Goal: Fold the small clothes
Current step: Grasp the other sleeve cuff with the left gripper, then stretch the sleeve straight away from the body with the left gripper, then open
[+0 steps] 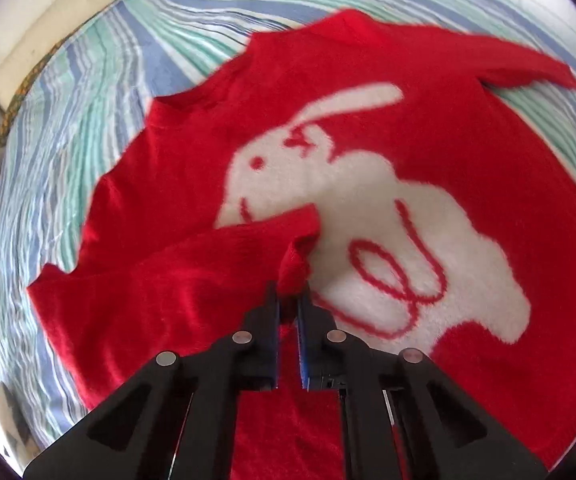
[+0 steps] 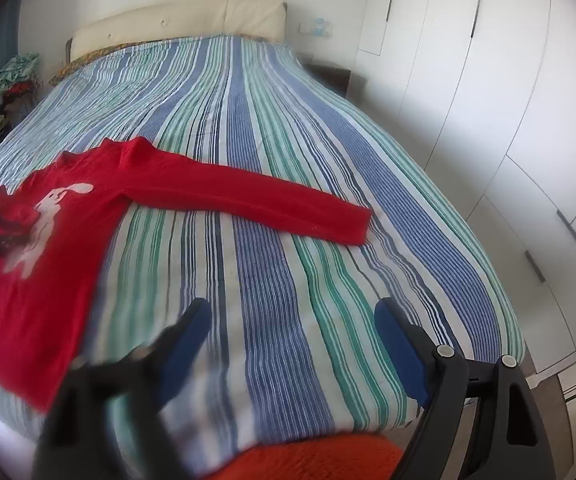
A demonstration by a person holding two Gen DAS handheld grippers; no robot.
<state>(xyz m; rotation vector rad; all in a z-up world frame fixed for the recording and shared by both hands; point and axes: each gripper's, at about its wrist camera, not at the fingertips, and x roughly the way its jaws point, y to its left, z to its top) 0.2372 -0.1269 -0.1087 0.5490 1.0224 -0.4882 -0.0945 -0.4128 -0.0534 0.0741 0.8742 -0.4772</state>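
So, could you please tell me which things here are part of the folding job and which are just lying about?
Part of the job:
- red sweater with a white rabbit
- its sleeve end, pinched in the left gripper
- its other sleeve, stretched out flat
- right gripper, open and empty

Just lying about:
- striped bedspread
- headboard
- wardrobe
- clothes pile

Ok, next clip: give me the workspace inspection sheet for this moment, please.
Surface: striped bedspread, smooth.
Job's things: red sweater with white rabbit, lying flat; one sleeve stretched out sideways, the other sleeve folded over the chest.
Clutter: orange fabric at near edge.
Grippers: left gripper shut on the folded sleeve's cuff; right gripper open, empty, above bedspread.
Cables: nothing seen.
Surroundings: cream headboard, white wardrobe doors, pile of clothes beside bed.
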